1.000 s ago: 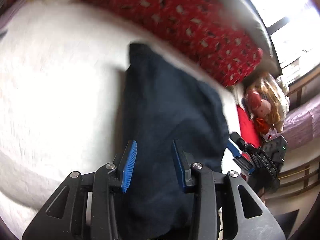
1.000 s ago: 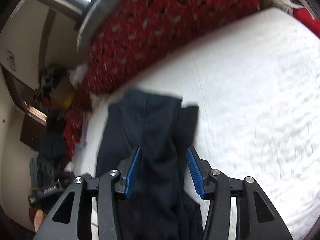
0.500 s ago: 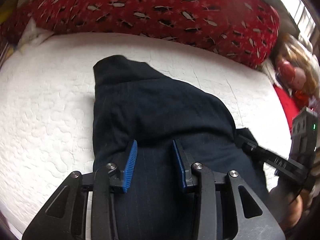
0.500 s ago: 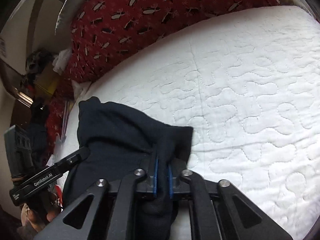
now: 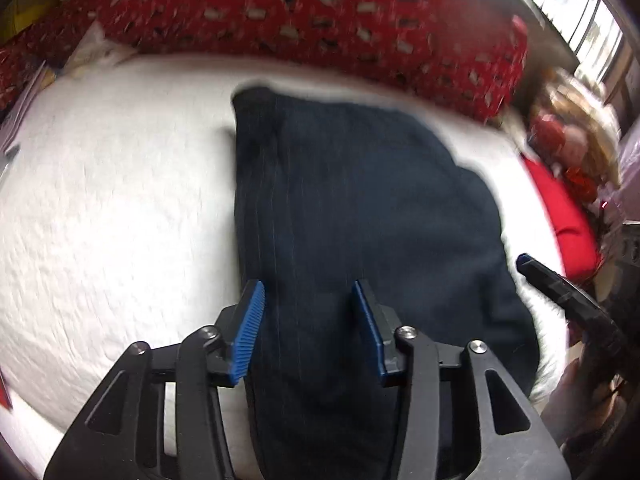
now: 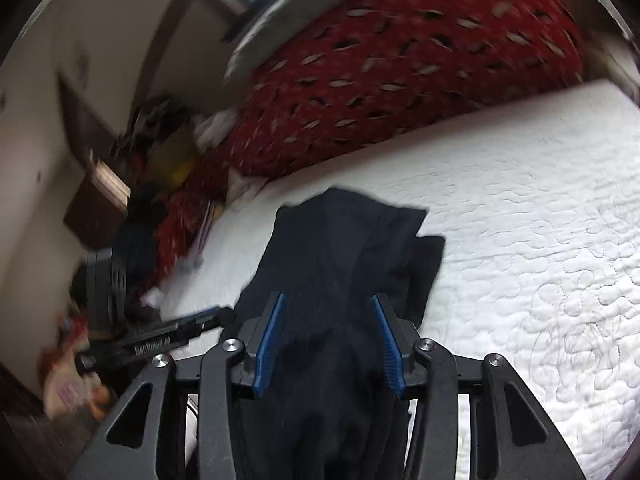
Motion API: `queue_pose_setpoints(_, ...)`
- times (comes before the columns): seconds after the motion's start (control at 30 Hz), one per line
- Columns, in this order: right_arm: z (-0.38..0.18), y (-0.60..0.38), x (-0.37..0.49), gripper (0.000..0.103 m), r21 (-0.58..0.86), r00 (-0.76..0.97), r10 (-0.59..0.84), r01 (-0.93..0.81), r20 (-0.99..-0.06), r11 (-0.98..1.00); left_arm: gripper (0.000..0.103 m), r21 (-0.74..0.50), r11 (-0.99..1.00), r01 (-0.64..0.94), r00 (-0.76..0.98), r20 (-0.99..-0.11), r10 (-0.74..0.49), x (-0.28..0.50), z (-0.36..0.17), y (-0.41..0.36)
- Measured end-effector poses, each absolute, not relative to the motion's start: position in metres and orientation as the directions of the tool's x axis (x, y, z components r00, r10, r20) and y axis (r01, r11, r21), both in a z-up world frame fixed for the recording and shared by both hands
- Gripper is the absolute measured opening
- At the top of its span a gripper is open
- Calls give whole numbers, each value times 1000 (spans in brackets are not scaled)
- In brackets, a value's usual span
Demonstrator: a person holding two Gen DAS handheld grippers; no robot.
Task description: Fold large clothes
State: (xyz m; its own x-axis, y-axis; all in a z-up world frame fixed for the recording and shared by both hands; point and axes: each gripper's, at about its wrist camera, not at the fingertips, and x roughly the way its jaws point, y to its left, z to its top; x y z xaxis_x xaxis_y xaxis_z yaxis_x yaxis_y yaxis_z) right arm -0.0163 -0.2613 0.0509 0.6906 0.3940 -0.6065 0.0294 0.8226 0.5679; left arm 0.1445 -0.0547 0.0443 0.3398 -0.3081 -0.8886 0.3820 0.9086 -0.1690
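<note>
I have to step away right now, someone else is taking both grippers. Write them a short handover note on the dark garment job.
Left gripper: open, holding nothing, above the near part of the dark navy pinstriped garment.
Right gripper: open, holding nothing, over the same garment's right side.
Garment: lies on the white quilted bedspread, in front of the red patterned bedding.
Done: it already lies as a compact, layered bundle.
Left: the right edge looks uneven with a layer sticking out; probably square it up and make a further fold if needed.
</note>
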Motion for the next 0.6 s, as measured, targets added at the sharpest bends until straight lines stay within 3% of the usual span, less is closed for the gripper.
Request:
queue_pose_setpoints(0.07,24,-232,-10,40,349,596,254,47,-762,936,51,-133,909,394,304,-915,-266,145,26,-58)
queue_pose_setpoints(0.13,-8,-224,-6,41,249,519,192,41,-833,968,50,-210,917,340,248,-920,-303,148,31,-46)
queue_pose_setpoints(0.27,19,-249,-22,43,426,581,268,151,-768,892,50,-237,910,339,307,-887,-345,129,62,-25)
queue_pose_setpoints(0.4,51,-237,-57,45,407,670,265,61,-693,911,50,-203,906,373,317,-889,-330,104,55,-27)
queue_pose_setpoints(0.53,-5,-218,-67,43,261,520,178,92,-835,961,56,-196,905,378,279,-908,-313,99,28,-30)
queue_pose_setpoints(0.6,-23,-218,-67,44,257,502,171,107,-848,961,55,-221,906,361,267,-906,-327,100,36,-25)
